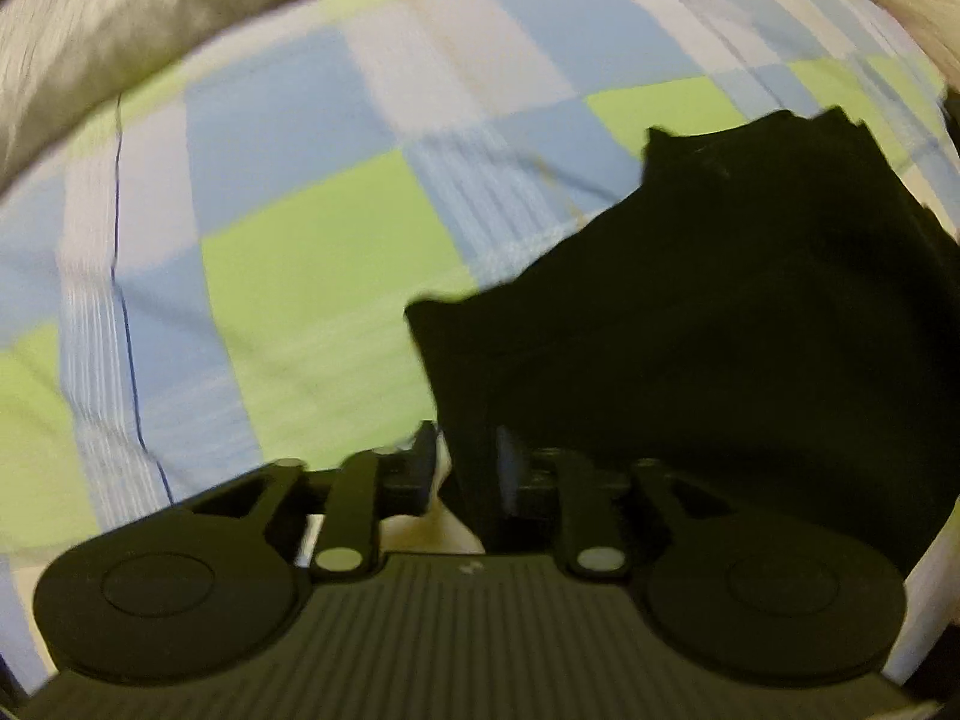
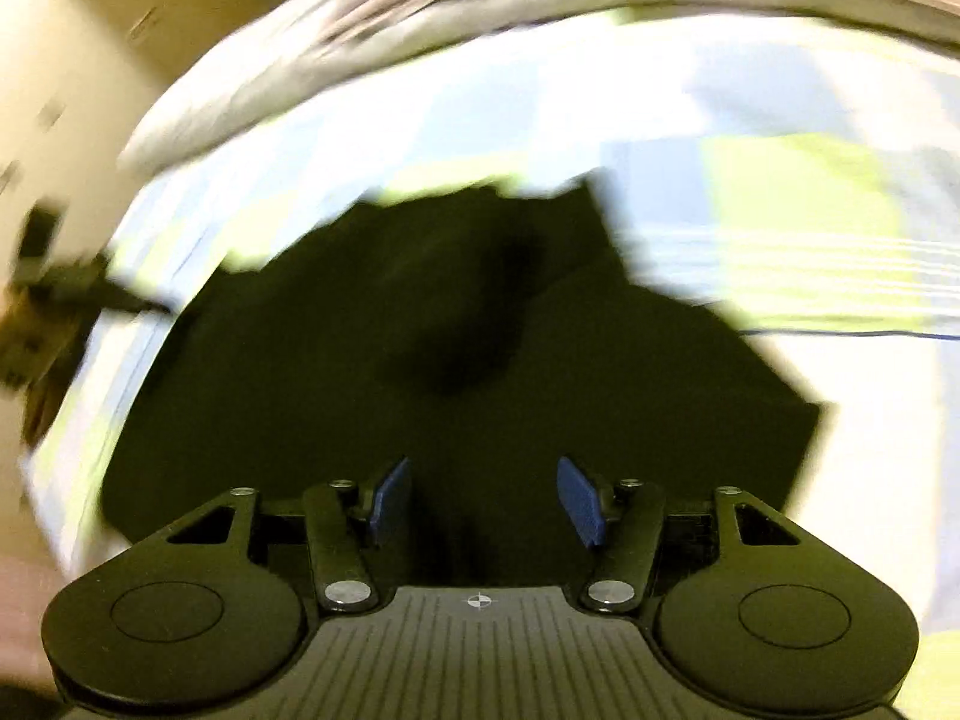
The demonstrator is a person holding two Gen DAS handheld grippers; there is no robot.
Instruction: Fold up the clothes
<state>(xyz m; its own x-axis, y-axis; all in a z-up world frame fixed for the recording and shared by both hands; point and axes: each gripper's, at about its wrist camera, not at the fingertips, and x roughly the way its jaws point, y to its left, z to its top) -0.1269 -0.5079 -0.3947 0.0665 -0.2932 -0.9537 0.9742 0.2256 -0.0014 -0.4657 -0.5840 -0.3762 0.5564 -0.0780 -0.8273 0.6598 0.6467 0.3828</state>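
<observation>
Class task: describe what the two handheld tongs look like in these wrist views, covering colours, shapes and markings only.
Both are matte black. The left tongs and right tongs have a ribbed central body, two round discs at the sides, and linkage arms with silver pivot pins. The right pair's blue finger pads show clearly, and a small crosshair mark sits on its body.

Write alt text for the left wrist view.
The left tongs pinch an edge of a black garment, which spreads to the right over a bedsheet checked in green, blue and white. A grey blanket lies bunched along the far edge.
</observation>
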